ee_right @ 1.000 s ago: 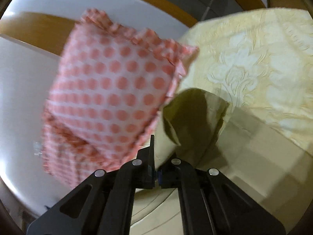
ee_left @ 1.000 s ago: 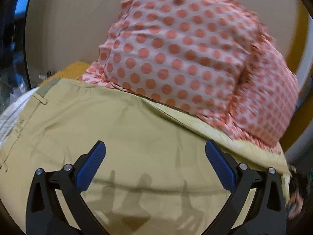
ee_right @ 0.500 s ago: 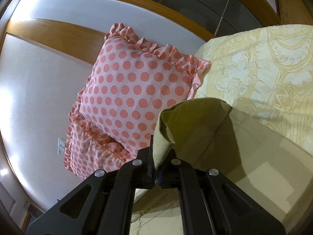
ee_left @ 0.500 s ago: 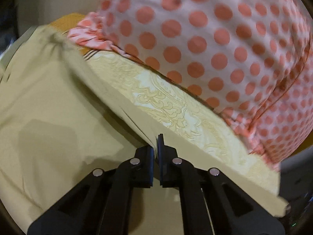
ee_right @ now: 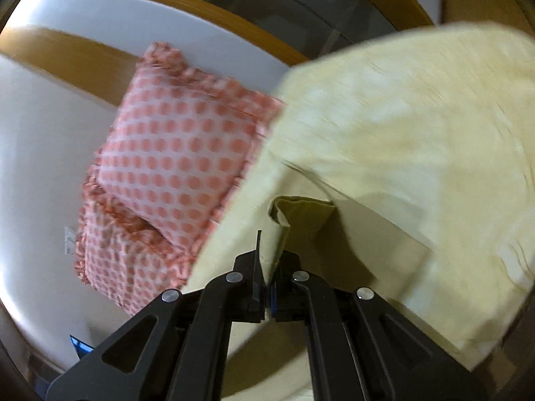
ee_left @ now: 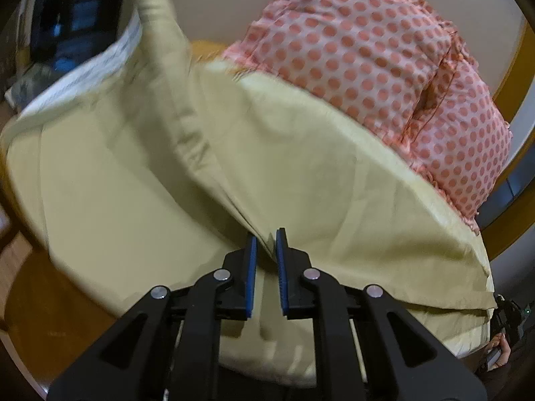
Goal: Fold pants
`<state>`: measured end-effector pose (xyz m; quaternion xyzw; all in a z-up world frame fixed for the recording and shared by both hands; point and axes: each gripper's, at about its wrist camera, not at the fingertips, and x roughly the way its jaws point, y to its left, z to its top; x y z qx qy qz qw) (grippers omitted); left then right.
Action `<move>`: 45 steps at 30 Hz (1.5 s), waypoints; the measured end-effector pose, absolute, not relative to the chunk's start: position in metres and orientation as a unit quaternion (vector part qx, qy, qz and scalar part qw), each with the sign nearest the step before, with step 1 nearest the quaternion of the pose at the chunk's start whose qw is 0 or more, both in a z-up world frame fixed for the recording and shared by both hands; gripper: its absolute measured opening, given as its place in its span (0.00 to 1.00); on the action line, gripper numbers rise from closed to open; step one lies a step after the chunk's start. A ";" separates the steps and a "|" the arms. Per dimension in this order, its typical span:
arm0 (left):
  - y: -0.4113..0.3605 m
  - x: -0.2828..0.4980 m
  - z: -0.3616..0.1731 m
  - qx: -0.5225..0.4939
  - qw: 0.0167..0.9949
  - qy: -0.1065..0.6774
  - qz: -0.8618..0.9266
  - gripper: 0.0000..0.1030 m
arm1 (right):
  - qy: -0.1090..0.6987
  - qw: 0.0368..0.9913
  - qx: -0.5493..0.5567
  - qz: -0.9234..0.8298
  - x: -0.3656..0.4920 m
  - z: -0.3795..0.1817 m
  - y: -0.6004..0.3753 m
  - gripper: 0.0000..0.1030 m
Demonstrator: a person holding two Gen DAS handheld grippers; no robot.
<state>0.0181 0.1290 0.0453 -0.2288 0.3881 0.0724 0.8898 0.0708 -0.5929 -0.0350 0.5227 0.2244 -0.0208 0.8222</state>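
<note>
Left wrist view: we find the left gripper (ee_left: 265, 245) with its jaws drawn nearly together on a fold of the pants (ee_left: 301, 173) at lower centre. One second ago these jaws stood wide apart above flat cloth; half a second ago they had already closed on it. The cloth now rises in a ridge running to the upper left, where a pale inner band (ee_left: 100, 63) shows. We judge that the lift for a fold is under way. The pillows (ee_left: 384, 67) fill the upper right. Motion blur softens the upper left, and we cannot identify the dark things there. The pants hide the surface beneath them.

Right wrist view: we find the right gripper (ee_right: 267, 267) clamped tight on a pants edge (ee_right: 281, 227) at lower centre, as it was in both earlier frames. The pillows (ee_right: 174, 160) sit further left than half a second ago, so this hand has swung. We judge both hands to be carrying the cloth together. The bedspread (ee_right: 434, 117) at right is smeared; where pants end and bedspread begins is hard to make out.
</note>
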 end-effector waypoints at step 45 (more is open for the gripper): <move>0.111 -0.059 0.063 -0.078 0.956 0.239 0.152 0.73 | 0.210 0.901 0.362 -0.115 0.018 -0.024 -0.565 0.58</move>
